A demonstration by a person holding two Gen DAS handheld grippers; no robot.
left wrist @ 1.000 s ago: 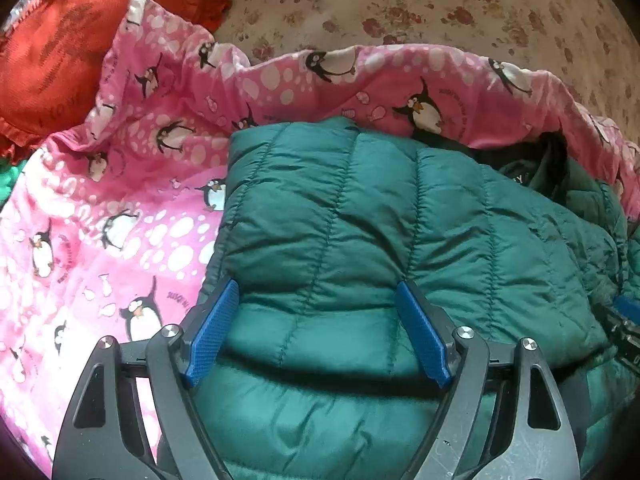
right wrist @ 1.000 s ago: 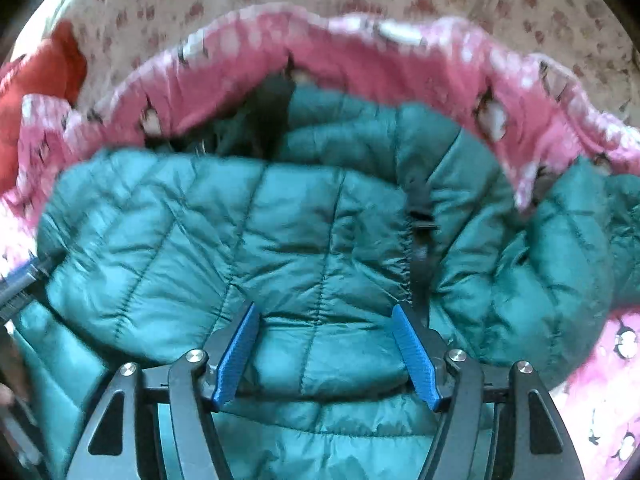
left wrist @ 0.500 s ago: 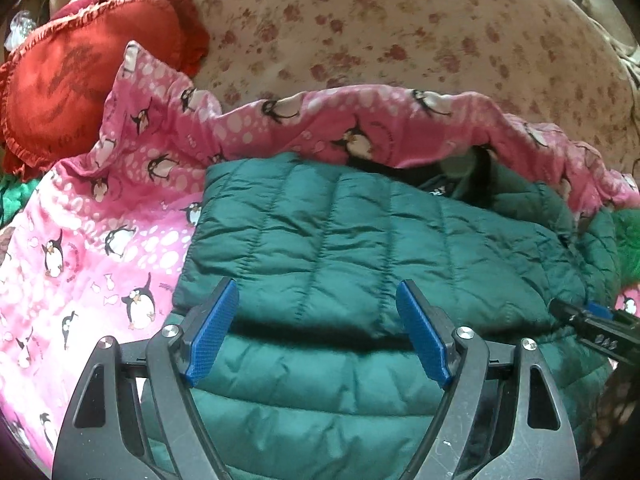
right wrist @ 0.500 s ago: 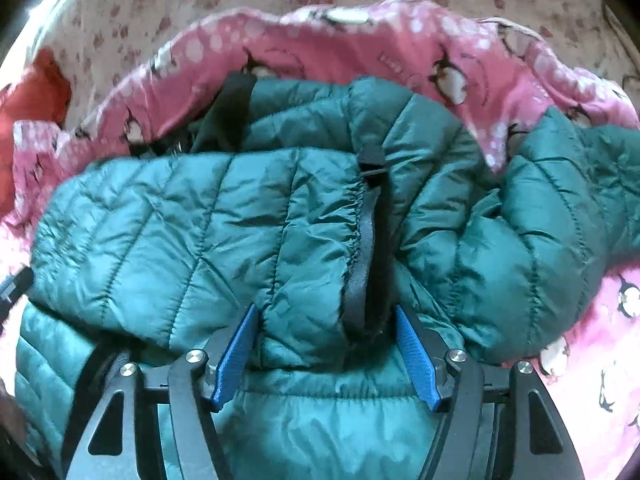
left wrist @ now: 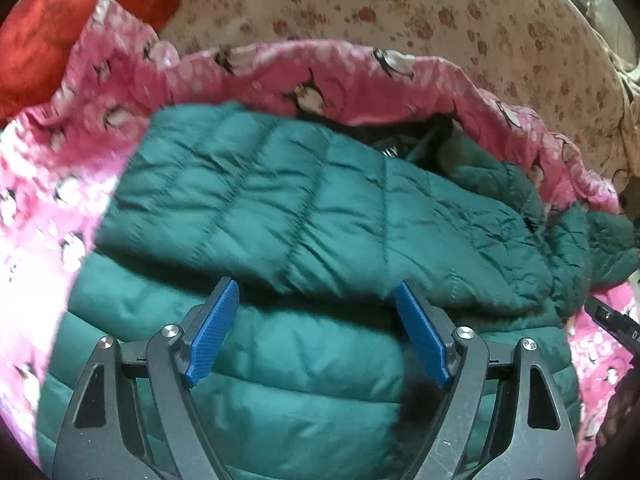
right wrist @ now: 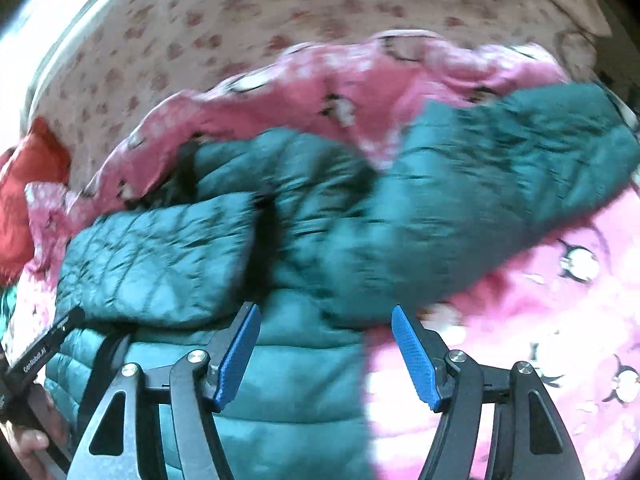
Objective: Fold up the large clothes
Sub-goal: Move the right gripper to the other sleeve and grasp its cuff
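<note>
A green quilted puffer jacket (left wrist: 304, 216) lies on a pink penguin blanket (left wrist: 280, 68), its upper part folded over the lower part. My left gripper (left wrist: 318, 332) is open and empty, just above the jacket's lower half. In the right wrist view the jacket (right wrist: 168, 264) is blurred, with a sleeve (right wrist: 500, 184) stretched out to the right over the blanket (right wrist: 520, 320). My right gripper (right wrist: 326, 352) is open and empty over the jacket's right edge. The left gripper's body shows at the right wrist view's left edge (right wrist: 40, 356).
A red ruffled cushion (left wrist: 60, 28) lies at the back left. A cream floral bedspread (left wrist: 400, 12) covers the bed behind the blanket. The right gripper's tip shows at the left wrist view's right edge (left wrist: 612, 320).
Both grippers have pulled back from the jacket and stay open. The right gripper has swung right, so the sleeve and more pink blanket now show. The fold rests in place.
</note>
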